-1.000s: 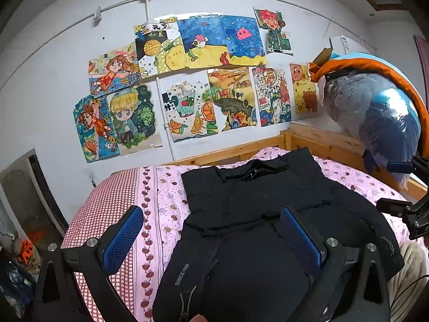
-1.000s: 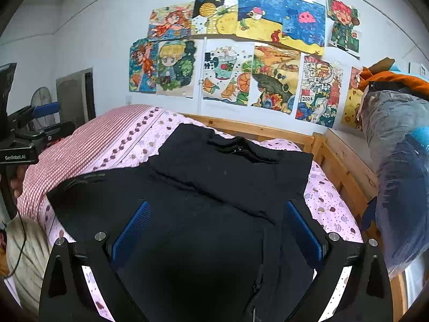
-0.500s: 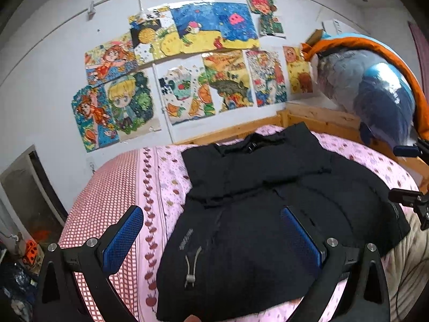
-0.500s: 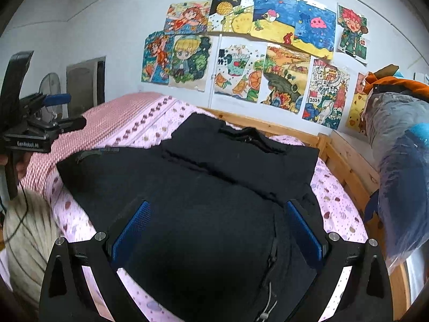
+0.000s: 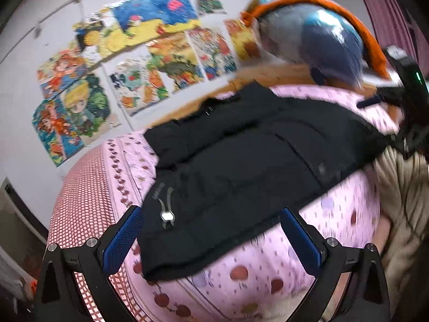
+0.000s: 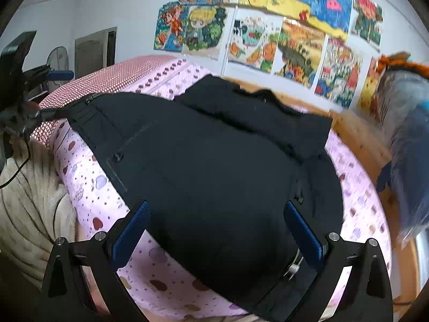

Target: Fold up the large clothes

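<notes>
A large black padded jacket [image 5: 249,166] lies spread on the pink patterned bed sheet [image 5: 335,214], its upper part folded over; it also shows in the right wrist view [image 6: 214,166]. My left gripper [image 5: 211,236] is open and empty, held above the jacket's near hem by the drawcord toggle [image 5: 166,216]. My right gripper [image 6: 217,230] is open and empty above the jacket's lower edge. Each gripper appears at the far edge of the other's view, the right one [image 5: 405,102] and the left one [image 6: 18,107].
A wooden bed frame [image 6: 356,126] runs along the far side and right. A bag of bundled bedding [image 5: 321,45] sits at the right. Drawings [image 6: 268,26] cover the wall. A beige knitted sleeve [image 6: 29,201] is at the left.
Both grippers have pulled back and tilted down toward the near edge of the bed. More of the pink sheet shows below the jacket's hem. Both stay open.
</notes>
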